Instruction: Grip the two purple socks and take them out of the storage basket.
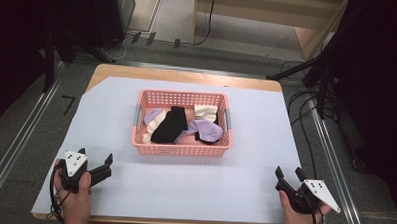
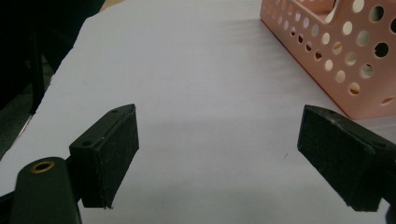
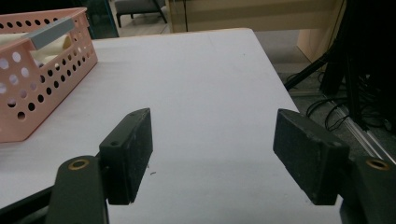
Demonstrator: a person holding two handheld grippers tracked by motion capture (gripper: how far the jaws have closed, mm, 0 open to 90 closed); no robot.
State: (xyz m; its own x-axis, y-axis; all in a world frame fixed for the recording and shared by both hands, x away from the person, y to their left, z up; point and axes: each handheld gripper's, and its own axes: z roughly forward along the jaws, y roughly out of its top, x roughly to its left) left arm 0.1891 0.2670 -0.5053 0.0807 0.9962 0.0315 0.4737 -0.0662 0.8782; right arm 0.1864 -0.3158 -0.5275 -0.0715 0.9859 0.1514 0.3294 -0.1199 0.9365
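Note:
A pink perforated basket [image 1: 180,150] stands at the middle of the white-covered table [image 1: 244,183]. Inside lie a black sock [image 1: 168,126], lilac socks [image 1: 208,130] and cream socks [image 1: 205,111], piled loosely. My left gripper [image 1: 96,156] rests near the front left of the table, held by a hand, its jaws wide apart with nothing between them. My right gripper [image 1: 288,172] sits at the front right, also open and empty. In the left gripper view, the gripper [image 2: 217,121] faces bare sheet with the basket [image 2: 336,56] at upper right. The right gripper [image 3: 212,116] has the basket [image 3: 42,88] at its left.
Bare white sheet lies between both grippers and the basket. The basket has a grey handle [image 3: 51,32] on its end. Cables [image 1: 306,111] and dark stand legs [image 1: 318,66] lie on the floor beyond the right table edge; metal rails run along both sides.

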